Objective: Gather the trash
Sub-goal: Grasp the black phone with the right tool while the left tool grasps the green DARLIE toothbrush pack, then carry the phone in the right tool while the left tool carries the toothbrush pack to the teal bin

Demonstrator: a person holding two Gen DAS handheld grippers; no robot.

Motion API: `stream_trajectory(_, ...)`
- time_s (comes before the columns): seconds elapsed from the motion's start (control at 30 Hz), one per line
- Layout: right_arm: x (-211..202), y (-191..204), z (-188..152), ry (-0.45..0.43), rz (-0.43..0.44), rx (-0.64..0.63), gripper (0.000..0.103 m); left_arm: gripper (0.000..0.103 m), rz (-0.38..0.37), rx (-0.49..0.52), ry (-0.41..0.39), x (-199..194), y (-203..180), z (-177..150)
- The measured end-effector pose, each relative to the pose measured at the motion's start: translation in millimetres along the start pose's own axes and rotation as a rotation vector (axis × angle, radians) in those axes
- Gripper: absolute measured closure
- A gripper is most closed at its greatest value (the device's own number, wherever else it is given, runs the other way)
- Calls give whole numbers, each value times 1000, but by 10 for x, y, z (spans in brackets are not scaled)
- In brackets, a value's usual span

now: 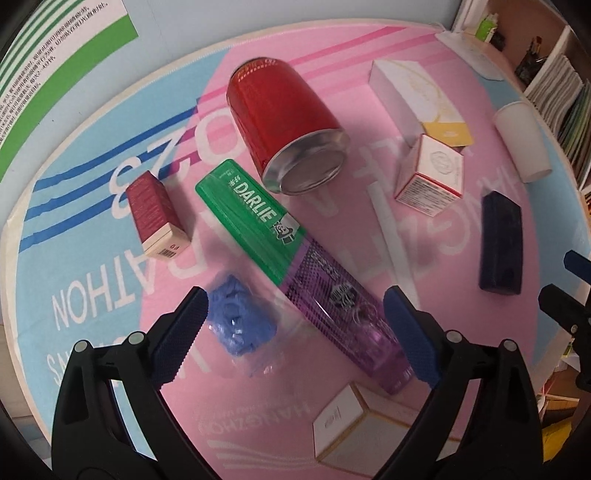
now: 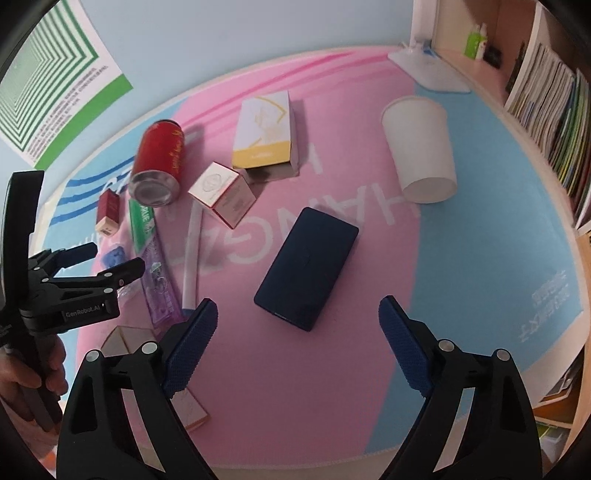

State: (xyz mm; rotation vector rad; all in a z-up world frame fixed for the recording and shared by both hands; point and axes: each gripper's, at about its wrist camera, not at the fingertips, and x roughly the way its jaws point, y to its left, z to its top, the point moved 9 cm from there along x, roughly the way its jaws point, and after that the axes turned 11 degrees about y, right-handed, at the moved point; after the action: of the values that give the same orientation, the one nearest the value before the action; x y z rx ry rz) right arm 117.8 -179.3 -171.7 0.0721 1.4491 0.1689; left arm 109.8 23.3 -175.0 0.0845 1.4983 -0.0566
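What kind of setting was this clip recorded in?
Probably an office or study room: a shelf of files stands at the right, a printed poster hangs on the wall, and litter lies on a marathon-print mat.

Pale blue wall (image 2: 240, 33) w/ green-striped poster (image 2: 55, 85), wooden bookshelf (image 2: 546, 88) at right, pink-blue mat (image 2: 480, 229).

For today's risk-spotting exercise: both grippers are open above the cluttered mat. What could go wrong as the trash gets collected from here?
1. The red can lies on its side touching the green Darlie box; nudging either may send the can rolling.
2. The left gripper straddles both the blue crumpled wrapper and the purple package, so closing might catch the wrong item.
3. The tipped paper cup looks light and could crush or roll away from the right gripper.
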Motion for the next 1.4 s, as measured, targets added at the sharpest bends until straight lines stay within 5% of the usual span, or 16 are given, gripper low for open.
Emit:
stream_trajectory(0.77, 611, -165, 195, 117, -54, 100, 17, 15, 60, -31, 48, 498, 23, 354)
stream_trajectory(0.87, 608, -191, 227, 104, -91, 97, 27, 25, 12, -42, 45, 524, -15, 433)
stream_trajectory(0.9, 599, -194, 227, 103, -102, 94, 37, 37, -20, -43, 43, 517, -45, 450)
stream_trajectory(0.97, 562, -252, 235, 98, -126, 91, 50, 45, -32, -32, 38, 480, -120, 508)
stream_trajectory(1.1, 536, -304, 235, 122, -93, 75, 50, 50, -26, 5, 32, 456, -162, 474)
stream_trajectory(1.3, 410, -372, 211, 119, -67, 59, 50, 71, -59, 10, 25, 216, -184, 338)
stream_trajectory(1.4, 299, -380, 195, 102, -53, 49, 50, 72, -80, 5, 24, 159, -158, 323)
